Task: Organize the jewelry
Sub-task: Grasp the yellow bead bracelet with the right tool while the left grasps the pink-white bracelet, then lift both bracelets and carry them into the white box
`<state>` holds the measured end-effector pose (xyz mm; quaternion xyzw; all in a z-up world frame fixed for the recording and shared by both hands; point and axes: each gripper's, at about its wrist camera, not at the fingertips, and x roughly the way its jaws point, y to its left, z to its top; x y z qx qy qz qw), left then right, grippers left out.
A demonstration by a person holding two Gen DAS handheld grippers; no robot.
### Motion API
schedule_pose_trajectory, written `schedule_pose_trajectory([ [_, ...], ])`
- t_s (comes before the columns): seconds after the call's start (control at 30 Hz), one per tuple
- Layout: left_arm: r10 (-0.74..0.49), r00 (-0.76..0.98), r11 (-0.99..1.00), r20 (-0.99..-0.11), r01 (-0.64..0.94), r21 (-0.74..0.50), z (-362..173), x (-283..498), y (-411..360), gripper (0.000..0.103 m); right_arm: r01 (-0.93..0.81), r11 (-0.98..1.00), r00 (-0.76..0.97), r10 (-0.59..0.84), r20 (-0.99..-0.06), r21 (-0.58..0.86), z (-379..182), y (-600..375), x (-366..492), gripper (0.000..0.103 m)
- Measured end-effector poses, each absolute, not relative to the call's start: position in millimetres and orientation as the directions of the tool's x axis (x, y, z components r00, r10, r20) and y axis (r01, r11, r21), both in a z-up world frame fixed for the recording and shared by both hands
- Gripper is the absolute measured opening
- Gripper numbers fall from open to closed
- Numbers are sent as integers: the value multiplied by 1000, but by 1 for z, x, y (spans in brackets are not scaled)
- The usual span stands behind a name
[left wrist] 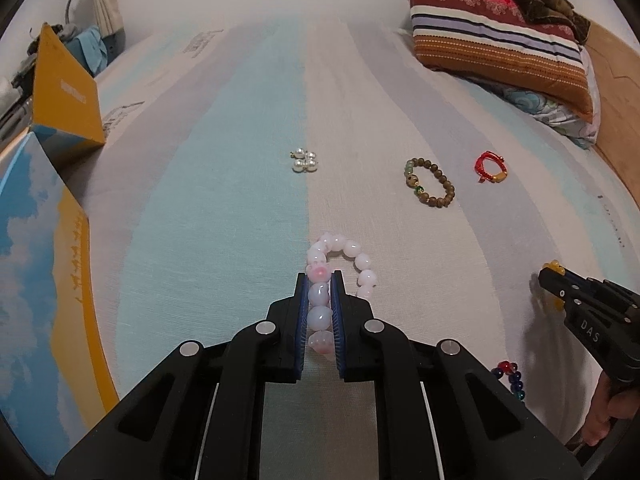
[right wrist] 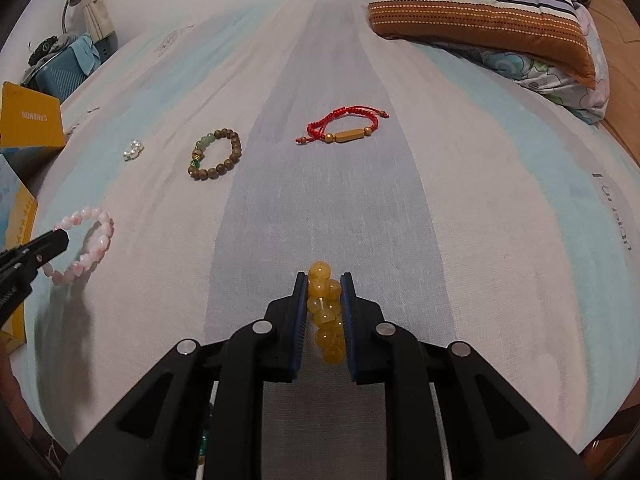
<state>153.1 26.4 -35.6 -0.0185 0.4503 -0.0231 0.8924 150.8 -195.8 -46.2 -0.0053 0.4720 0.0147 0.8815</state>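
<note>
The left gripper (left wrist: pixel 320 292) has its jaws clamped on one side of a pink bead bracelet (left wrist: pixel 352 256), three or four beads pinched between the blue pads while the rest of the loop curls out ahead onto the striped bedsheet (left wrist: pixel 248 184). The right gripper (right wrist: pixel 323 292) is likewise closed on a yellow bead bracelet (right wrist: pixel 326 312), the beads bunched between its pads, one bead poking past the fingertips. Down by the right gripper's handle, in the left wrist view, a dark blue and red bead bracelet (left wrist: pixel 510 376) lies partly hidden at the bed's near edge. Farther out on the sheet, apart from each other, lie a brown wooden bead bracelet (right wrist: pixel 218 156) with green and gold accent beads, a red cord bracelet (right wrist: pixel 344 128) with a gold bar, and a small cluster of pearl pieces (left wrist: pixel 305 161). At the left edge stand a blue-and-yellow box (left wrist: pixel 36 280) and a yellow box (left wrist: pixel 66 88). At the far right, a striped pillow (left wrist: pixel 496 40) rests on a floral one.
</note>
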Motion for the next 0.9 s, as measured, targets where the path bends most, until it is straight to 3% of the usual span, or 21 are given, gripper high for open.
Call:
schedule_pose_trajectory([
  [0.9, -93, 642, 996, -761, 54, -76, 51, 109, 24, 10, -46, 999, 621, 33, -783, 6, 33, -176, 118, 16],
])
